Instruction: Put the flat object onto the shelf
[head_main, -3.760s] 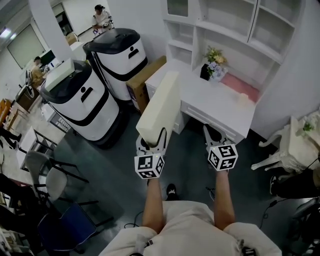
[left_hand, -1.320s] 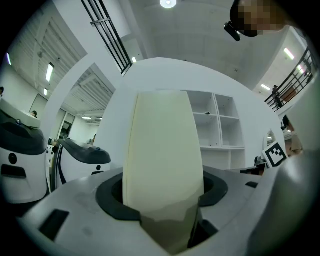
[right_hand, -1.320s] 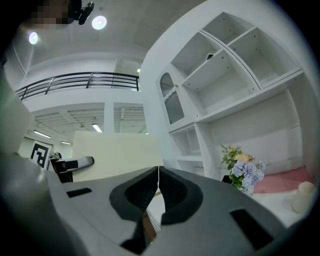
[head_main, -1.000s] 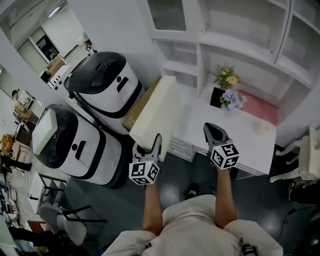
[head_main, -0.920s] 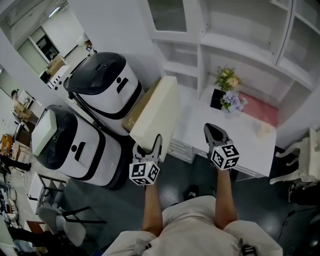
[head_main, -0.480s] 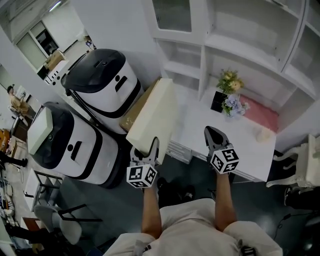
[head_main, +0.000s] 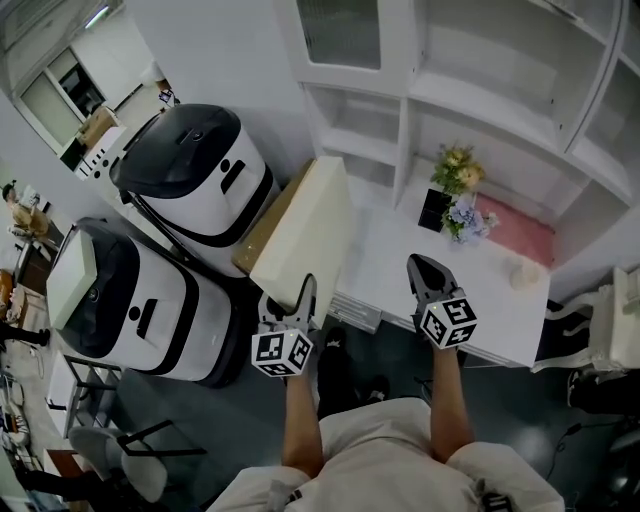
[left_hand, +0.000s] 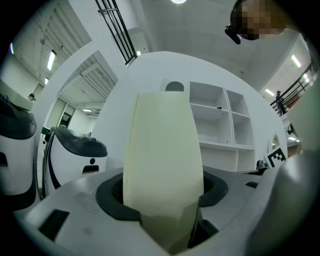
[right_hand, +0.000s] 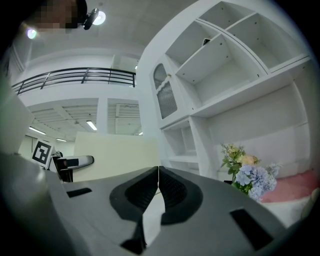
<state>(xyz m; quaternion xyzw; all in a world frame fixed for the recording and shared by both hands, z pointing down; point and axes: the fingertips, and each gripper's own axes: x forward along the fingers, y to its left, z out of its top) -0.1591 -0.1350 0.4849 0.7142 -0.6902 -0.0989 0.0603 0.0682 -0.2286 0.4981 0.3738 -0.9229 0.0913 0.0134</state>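
A person in a light top (head_main: 390, 462), seen from above at the bottom centre of the frame, reaches both bare forearms forward, a gripper in each hand. The left gripper (head_main: 297, 298), left of centre, is clamped on the near end of the flat object (head_main: 305, 232), a thick cream slab; in the left gripper view the slab fills the gap between the jaws, and both dark pads bear on it. From the grip the slab runs up and away toward the centre of the frame, off the shelf, its far end overlapping the left end of a white desk (head_main: 490, 295). The right gripper (head_main: 421, 268), right of centre and well apart from the slab, has its jaws closed together with nothing between them, as the right gripper view shows.

On the desk beyond, a black pot (head_main: 433, 211) holds yellow and pale blue flowers (head_main: 457, 188), with a pink cloth (head_main: 517, 232) to their right and a small pale item (head_main: 522, 272) near the desk's front edge. Above the desk a white shelf unit (head_main: 455, 95) fills the upper right of the frame. A brown cardboard box (head_main: 262, 225) leans beside the desk's left end. Two white-and-black machines (head_main: 190, 170) stand in the left half, and a white chair (head_main: 598, 322) sits at the right edge.
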